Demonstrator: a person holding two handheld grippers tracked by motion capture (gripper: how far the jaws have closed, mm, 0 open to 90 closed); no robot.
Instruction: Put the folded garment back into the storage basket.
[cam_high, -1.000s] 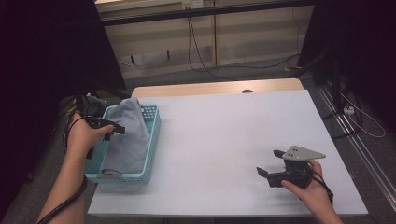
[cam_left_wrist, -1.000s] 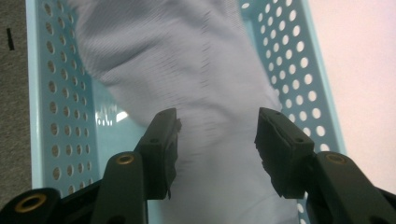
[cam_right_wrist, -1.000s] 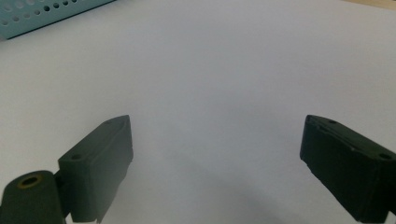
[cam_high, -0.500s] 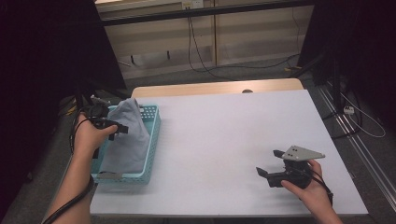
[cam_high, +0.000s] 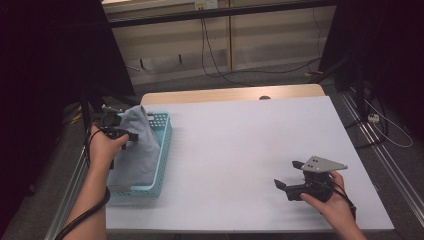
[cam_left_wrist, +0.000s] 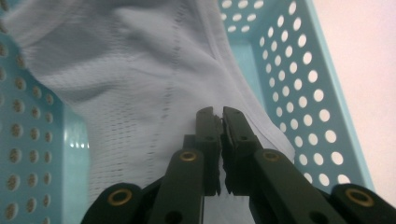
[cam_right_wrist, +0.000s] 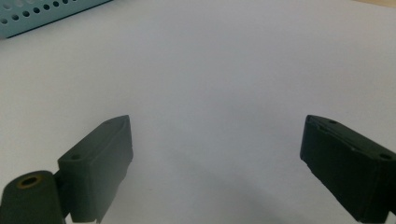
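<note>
Pinching a fold of the pale blue garment (cam_left_wrist: 140, 84), the left gripper (cam_left_wrist: 215, 116) sits low over the turquoise basket (cam_high: 161, 150) at the table's left edge; its jaws have just been closing, and in the left gripper view they stand nearly together with a thin ridge of the cloth caught between the pads. The garment is inside the basket, heaped up against the near-left wall and rising above the rim at the far end (a soft knitted or mesh fabric with a stitched seam running along it). From the high view its bulk runs lengthwise down the basket, toward the person, while the grip sits near the upper, far end of that length. So the cloth hangs below and ahead of the clamped jaws, and my guess is that a lift would have to go up and then rightward over the basket's perforated long wall, which stands between the garment and the open white table (cam_high: 240, 150).

The right gripper (cam_high: 287, 186) waits well apart, low over the near right part of the table, its jaws spread wide with nothing but bare tabletop between them in the right gripper view, the basket a corner far off at the top left. The left hand (cam_high: 105, 147) is plainly the nearer one; the right would have to cross most of the table to help spread the cloth.
</note>
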